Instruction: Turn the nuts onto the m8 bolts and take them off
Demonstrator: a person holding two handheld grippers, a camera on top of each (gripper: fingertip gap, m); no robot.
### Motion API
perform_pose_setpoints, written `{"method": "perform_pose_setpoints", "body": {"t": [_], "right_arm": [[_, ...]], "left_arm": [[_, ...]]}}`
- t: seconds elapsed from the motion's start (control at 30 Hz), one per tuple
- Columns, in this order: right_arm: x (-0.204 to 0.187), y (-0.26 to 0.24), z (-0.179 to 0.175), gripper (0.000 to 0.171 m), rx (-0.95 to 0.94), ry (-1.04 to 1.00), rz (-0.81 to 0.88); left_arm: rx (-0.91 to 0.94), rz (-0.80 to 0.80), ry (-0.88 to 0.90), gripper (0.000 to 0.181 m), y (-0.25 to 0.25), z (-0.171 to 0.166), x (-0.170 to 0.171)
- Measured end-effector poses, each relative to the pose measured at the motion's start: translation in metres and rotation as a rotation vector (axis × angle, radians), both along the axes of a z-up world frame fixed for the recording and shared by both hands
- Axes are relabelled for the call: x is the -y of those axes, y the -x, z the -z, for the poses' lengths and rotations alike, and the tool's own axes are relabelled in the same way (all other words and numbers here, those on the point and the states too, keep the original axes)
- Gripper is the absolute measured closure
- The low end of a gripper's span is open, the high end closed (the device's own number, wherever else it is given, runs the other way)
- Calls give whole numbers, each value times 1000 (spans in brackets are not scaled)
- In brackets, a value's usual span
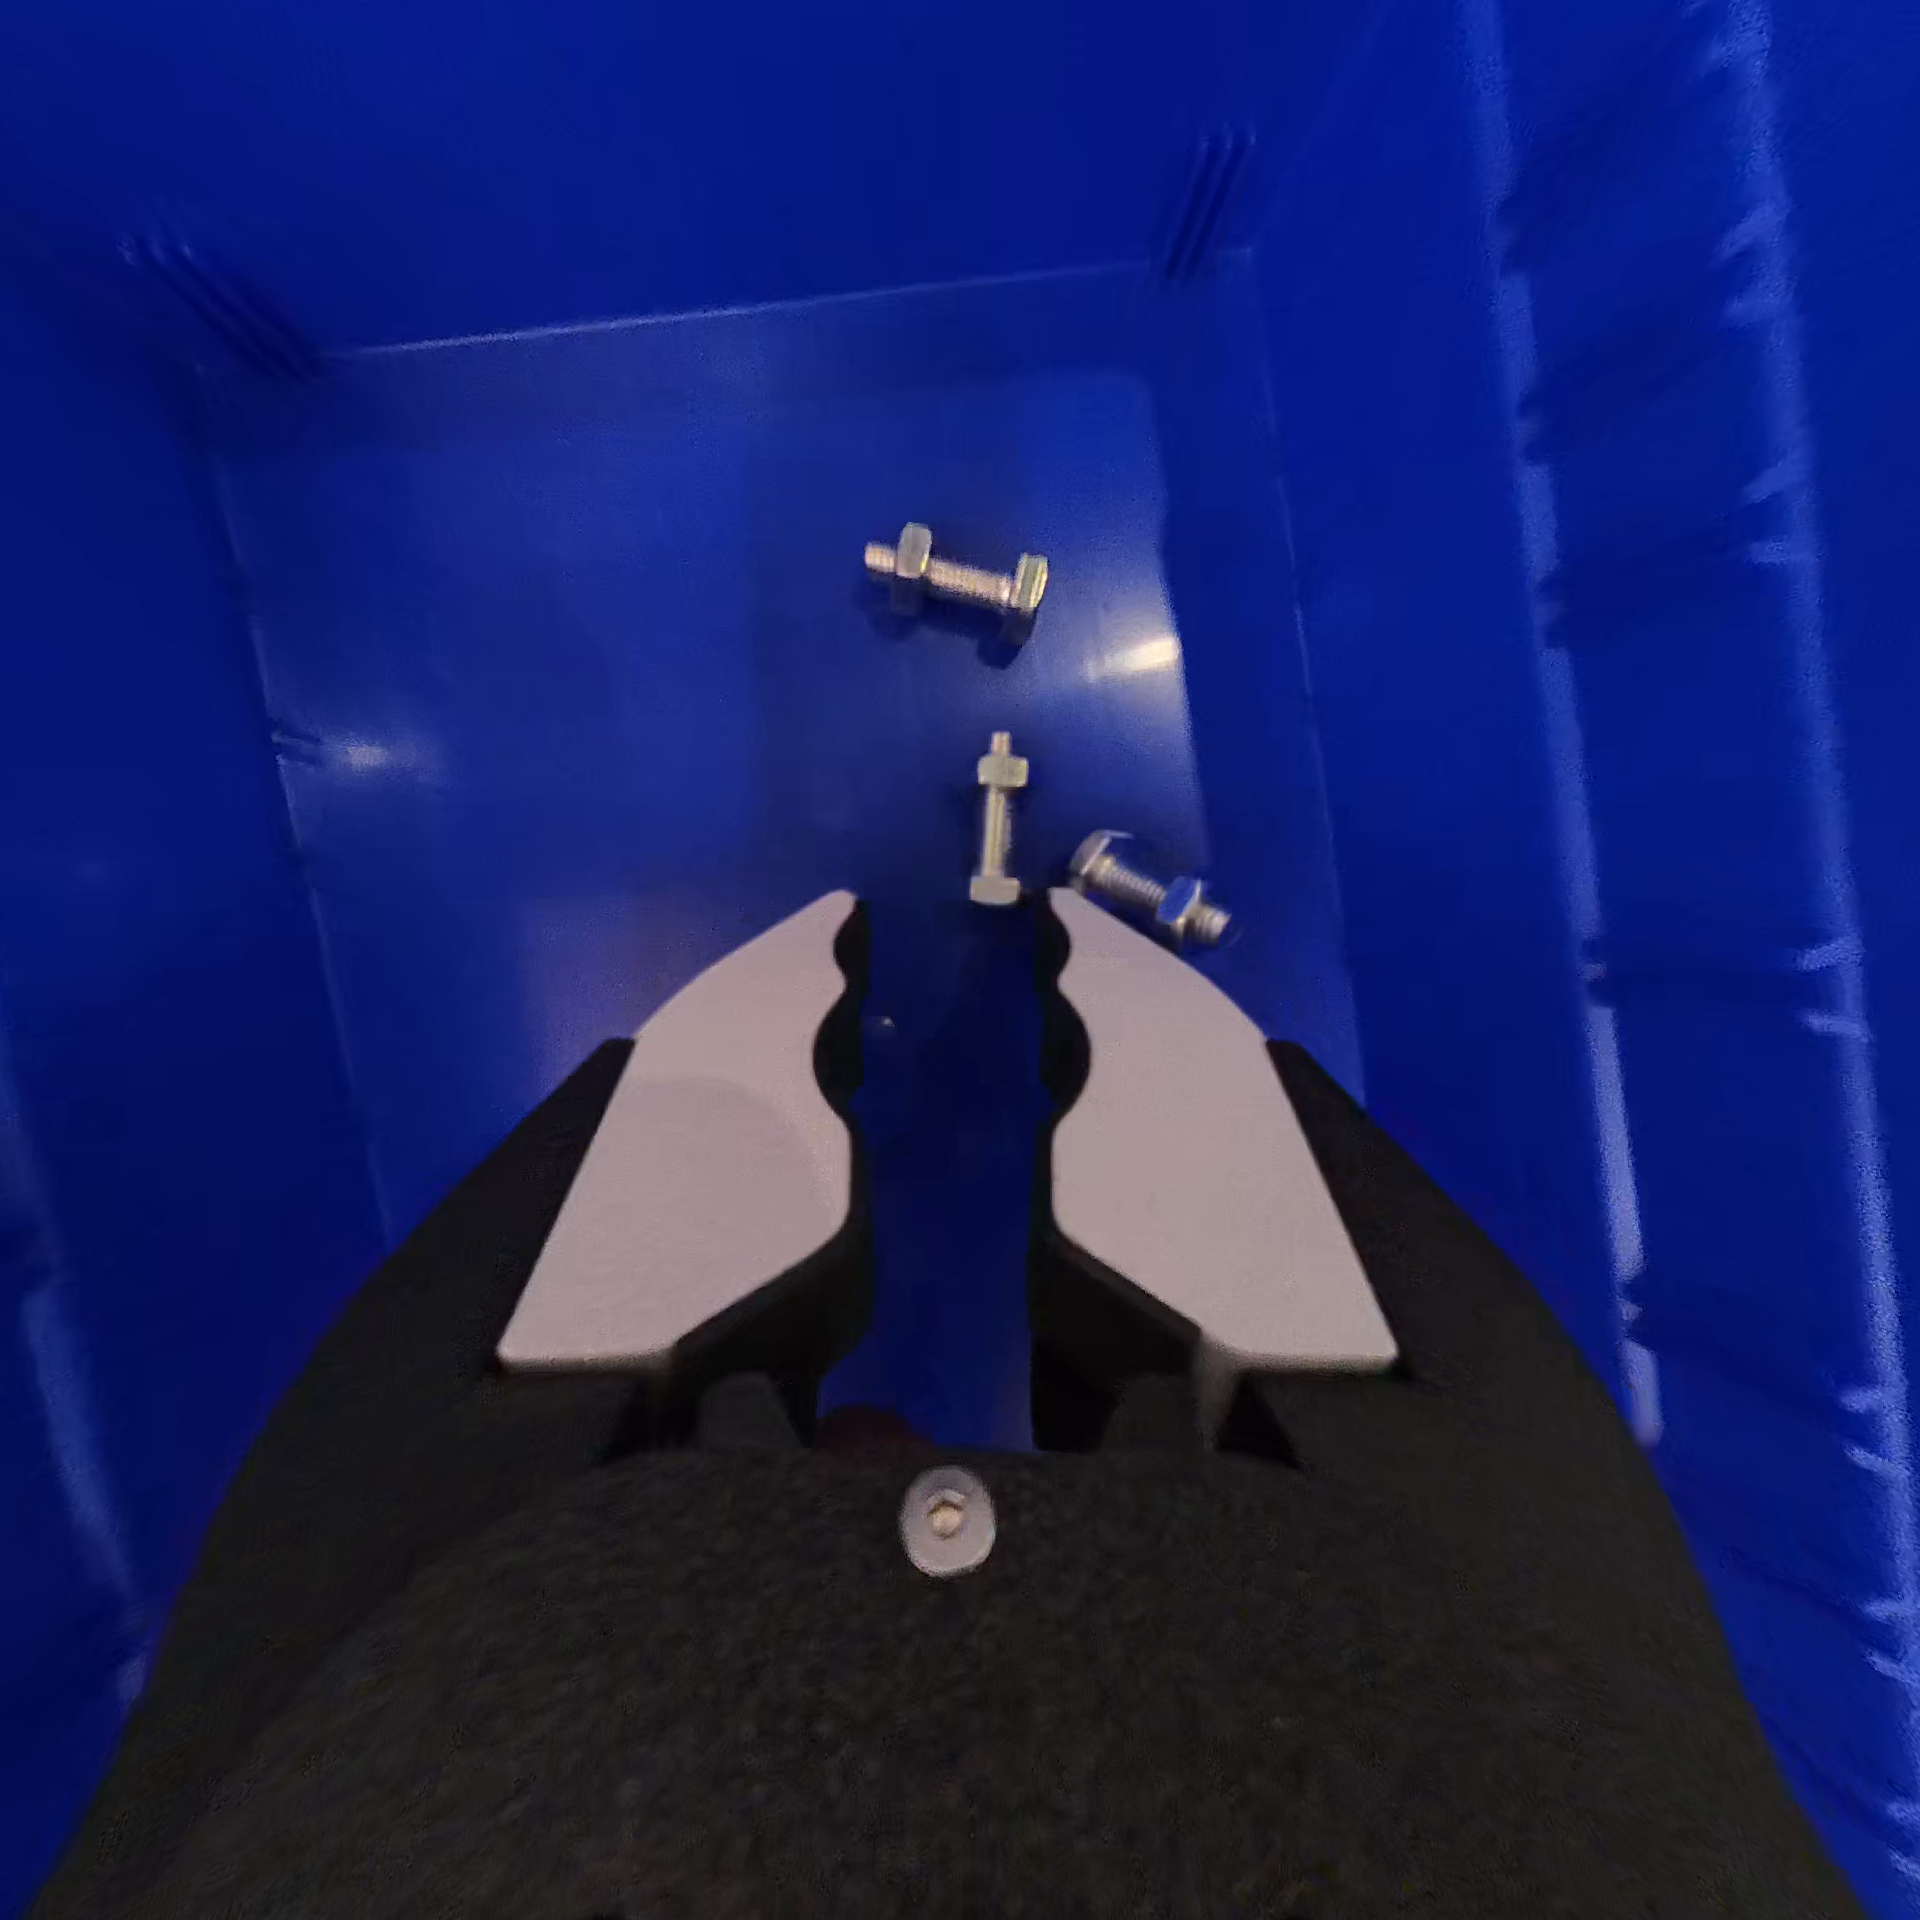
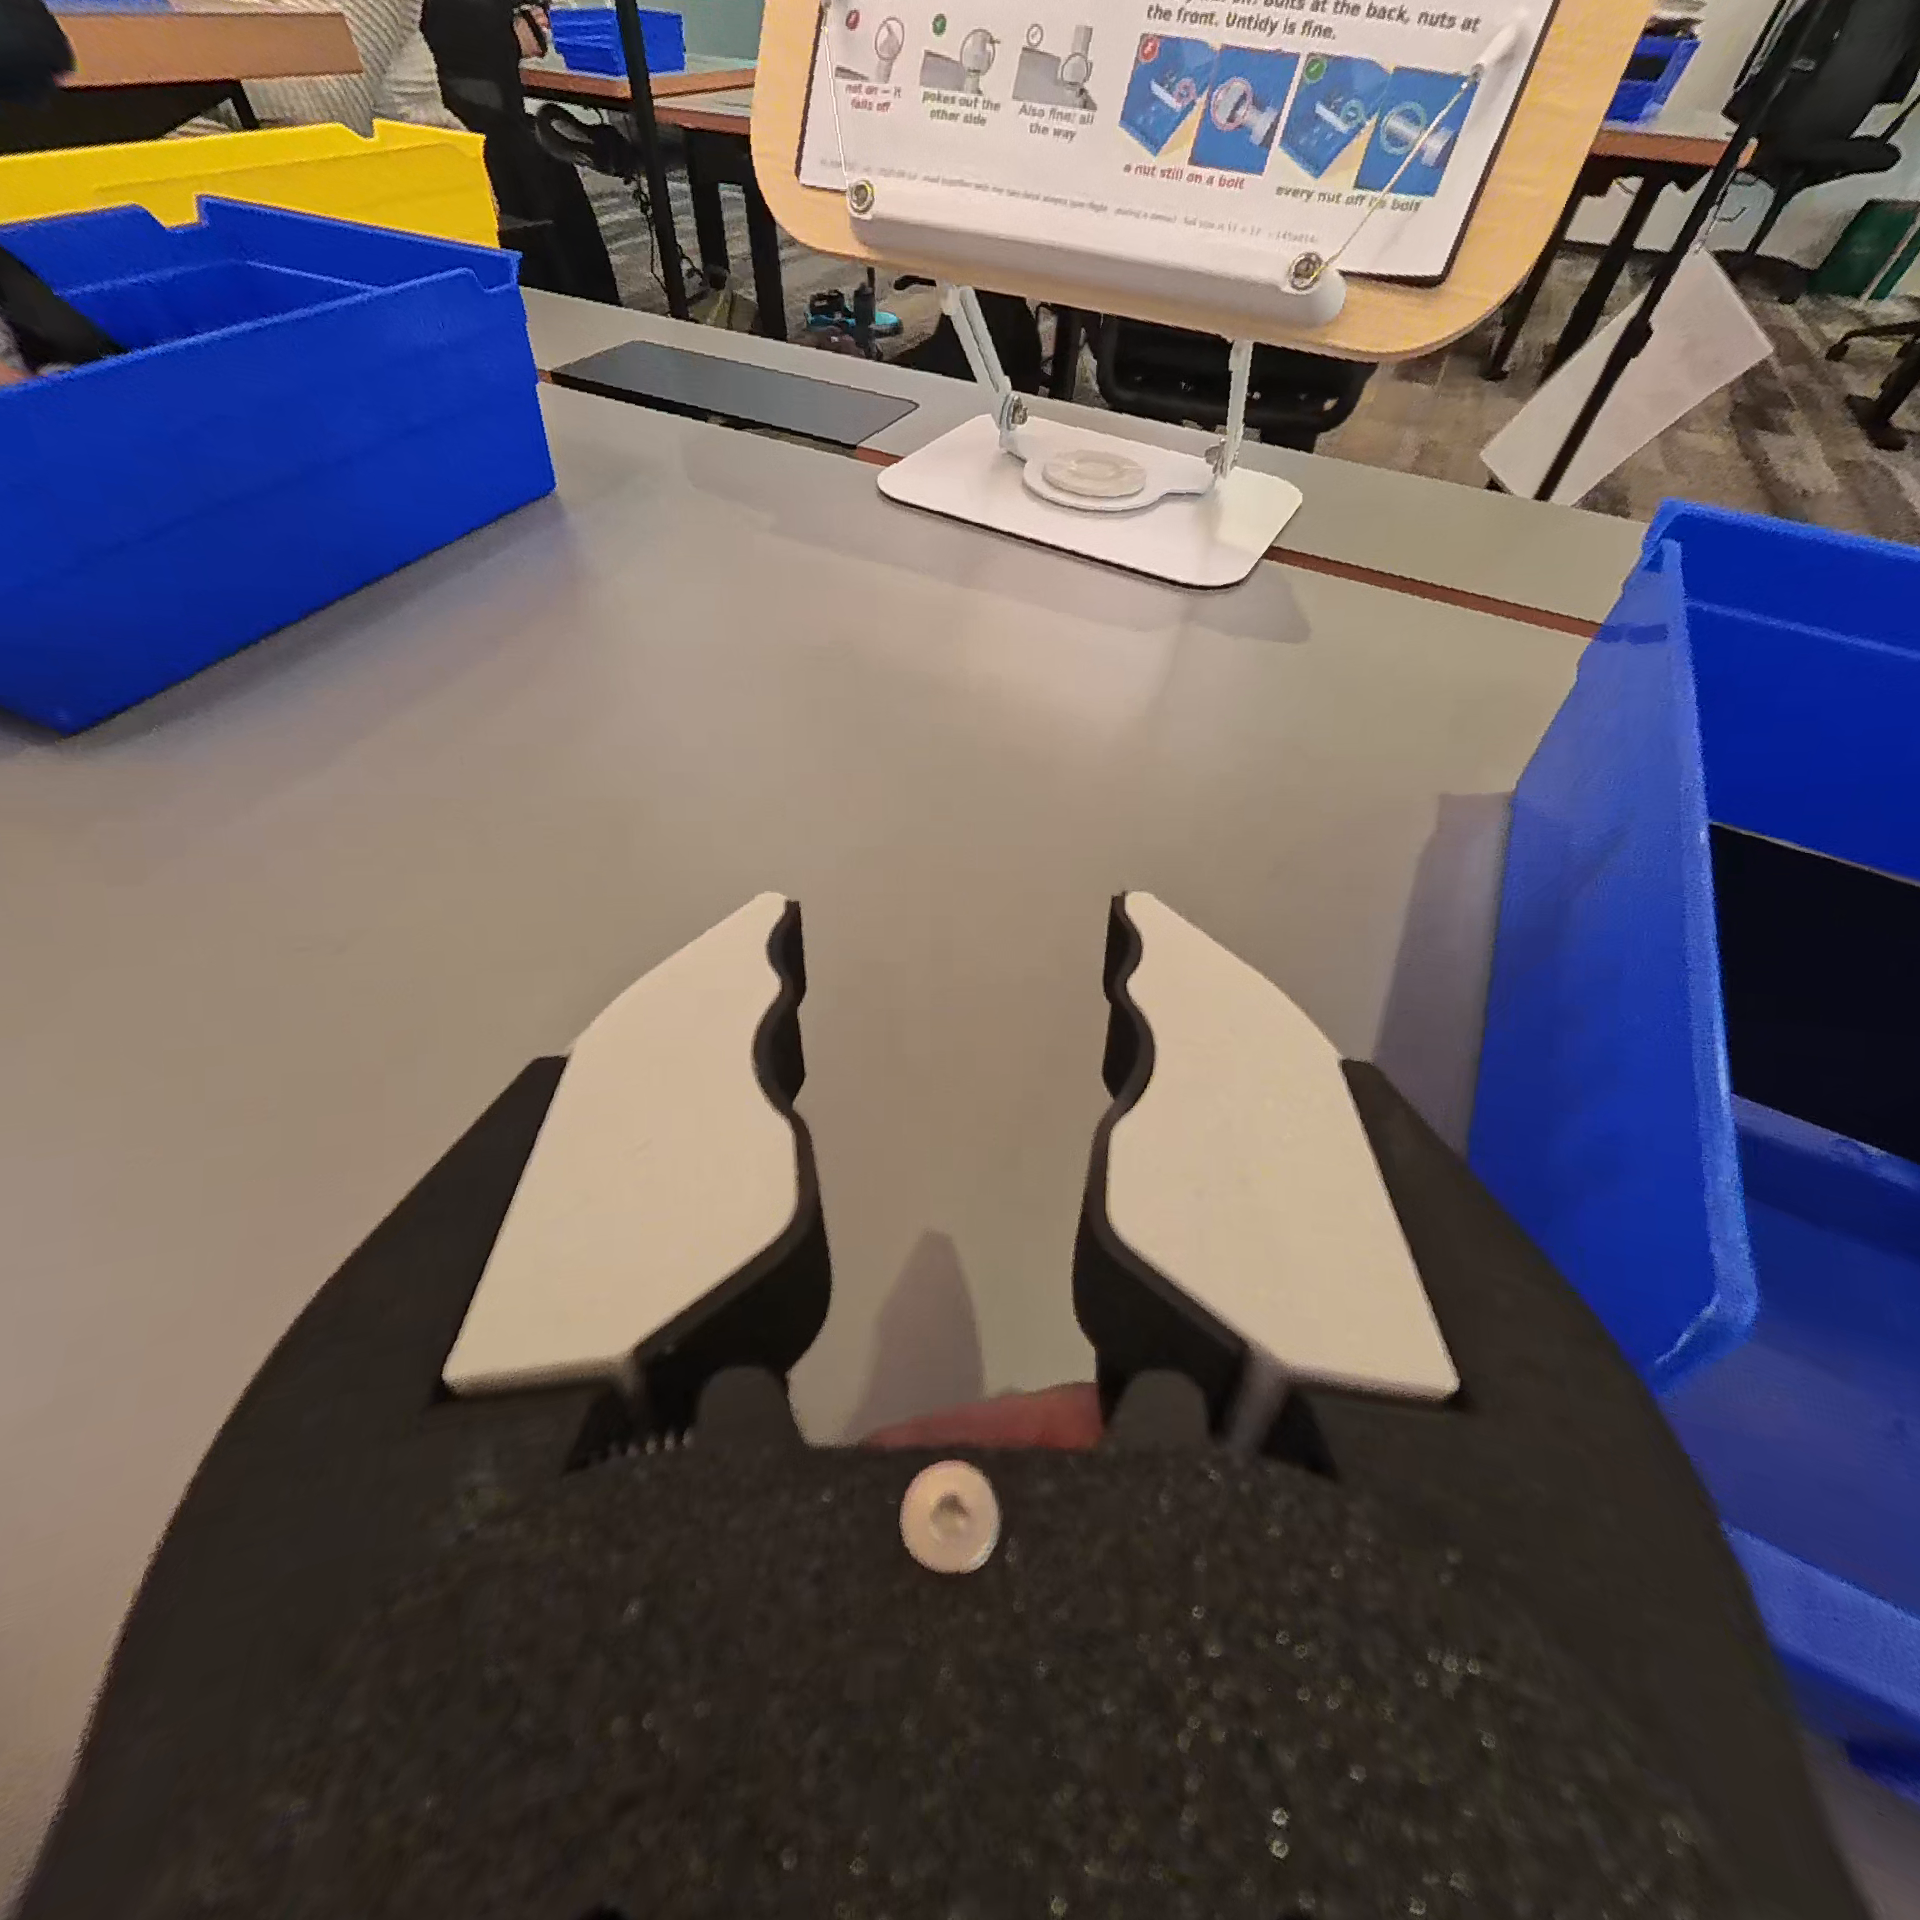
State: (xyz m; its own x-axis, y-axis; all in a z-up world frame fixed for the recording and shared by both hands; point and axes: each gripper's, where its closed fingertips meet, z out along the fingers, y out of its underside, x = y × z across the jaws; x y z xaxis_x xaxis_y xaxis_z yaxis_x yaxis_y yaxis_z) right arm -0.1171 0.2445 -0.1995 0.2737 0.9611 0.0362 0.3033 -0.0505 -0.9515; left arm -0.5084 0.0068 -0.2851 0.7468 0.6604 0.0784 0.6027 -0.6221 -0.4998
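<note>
Blue bin [image 1: 727, 468], three nutted bolts [image 1: 956, 582], other bins seemingly empty [image 2: 270, 436]

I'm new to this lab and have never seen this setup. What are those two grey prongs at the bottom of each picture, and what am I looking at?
The prongs are the fingers of hand-held grippers, one per hand, each carrying a camera that looks forward along its fingers. The left gripper reaches into a blue bin, open and empty, just short of a bolt; two more bolts lie nearby. All three have nuts on. The right gripper hovers open and empty over a grey table, between two blue bins, facing an instruction sheet on a stand.
</note>
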Motion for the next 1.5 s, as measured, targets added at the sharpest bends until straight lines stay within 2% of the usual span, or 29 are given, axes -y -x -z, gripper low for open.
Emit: {"method": "perform_pose_setpoints", "body": {"t": [0.07, 0.13, 0.33, 0.47, 0.6, 0.7, 0.8, 1.0, 1.17, 1.23, 1.27, 1.37, 1.5], "right_arm": [[0, 0, 0, 116, 1, 1, 0], [1, 1, 0, 116, 4, -3, -3], [5, 2, -1, 117, 12, -20, -9], [5, 1, -1, 118, 18, -22, -5], [5, 1, 1, 120, 26, -20, -5], [6, 2, 1, 121, 31, -20, -9], [7, 1, 1, 122, 33, -24, -10], [2, -7, -1, 123, 35, -20, 5], [-5, -13, -2, 124, 36, -15, 25], [-6, -14, -3, 124, 35, -14, 30], [-7, -14, -3, 125, 33, -13, 31], [-6, -13, -2, 125, 33, -6, 27], [-5, -10, -3, 127, 29, -9, 25]], "left_arm": [[-48, 8, 6, 170, 3, 0, 2], [-83, 19, 31, 181, 8, 1, 6], [-104, 95, 58, 179, 5, 2, 3], [-157, 152, 122, 145, 4, 0, 7], [-223, 244, 209, 138, 11, -3, 13], [-254, 347, 313, 139, 16, -3, 14], [-209, 467, 390, 141, 13, -1, 11], [-2, 630, 421, 140, 11, 5, 8], [97, 743, 432, 144, 6, 8, 10], [92, 794, 444, 151, 6, 8, 10], [74, 836, 443, 165, 5, 9, 10], [60, 905, 459, 165, 4, 9, 10], [36, 919, 472, 166, 4, 9, 10]]}}
